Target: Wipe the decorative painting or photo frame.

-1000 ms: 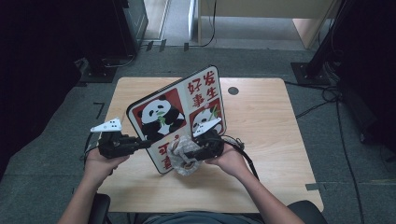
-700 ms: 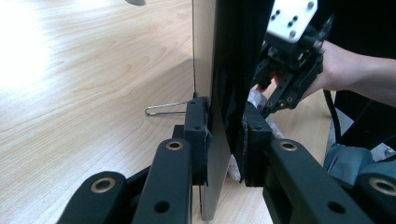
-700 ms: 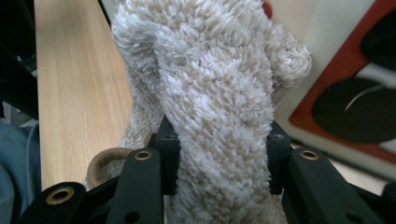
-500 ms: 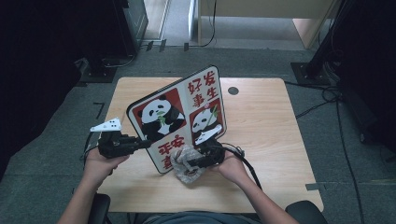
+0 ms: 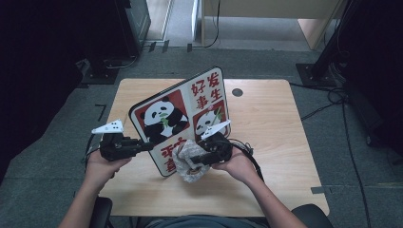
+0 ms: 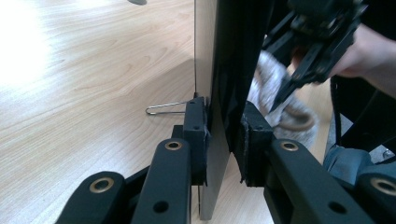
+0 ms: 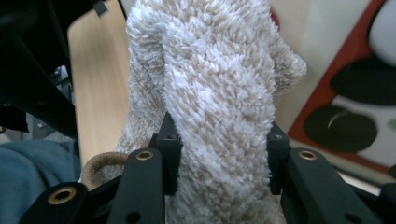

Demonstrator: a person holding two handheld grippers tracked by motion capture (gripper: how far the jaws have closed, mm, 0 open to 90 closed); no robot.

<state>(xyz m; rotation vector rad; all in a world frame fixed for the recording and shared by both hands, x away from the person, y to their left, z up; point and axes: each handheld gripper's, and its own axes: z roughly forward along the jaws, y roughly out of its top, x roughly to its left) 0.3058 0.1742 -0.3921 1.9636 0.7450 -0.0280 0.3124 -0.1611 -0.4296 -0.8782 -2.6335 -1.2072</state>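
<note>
Now, left gripper clamped on left edge of panda board, which stands tilted on edge over the table. Right gripper closed on fluffy cloth, pressed to the board's lower front, near its bottom corner

Cloth hides panda board's lower corner; red characters partly covered there.

A light wooden table with a round cable hole stands on grey carpet, black cables trailing beside dark furniture and a pale wooden cabinet beyond.
</note>
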